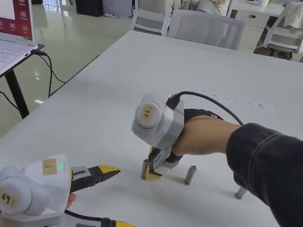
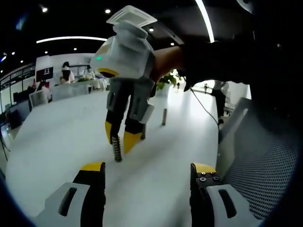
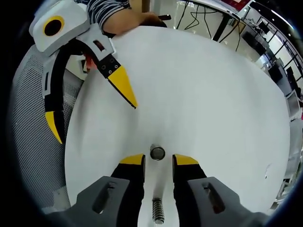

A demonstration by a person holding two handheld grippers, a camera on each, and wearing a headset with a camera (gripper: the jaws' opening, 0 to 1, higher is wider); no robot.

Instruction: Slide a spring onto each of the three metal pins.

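Nearest, the left tongs (image 2: 147,168) hang spread and empty just above the white surface (image 1: 118,75), probably parked while the other side works. Beyond them the right tongs (image 3: 158,160) point straight down, narrowly parted. Their yellow tips straddle the top of the first spring (image 1: 145,169), which stands upright, without plainly touching it, a pose that suits seating it on a pin. A second spring (image 1: 190,174) and a third spring (image 1: 241,192) stand upright further along, the third just beside the sleeve (image 1: 265,165). Whether a pin runs inside any coil is hidden, so I cannot judge how many are done. Far back sit a laptop (image 1: 14,28) and chairs (image 1: 203,26).
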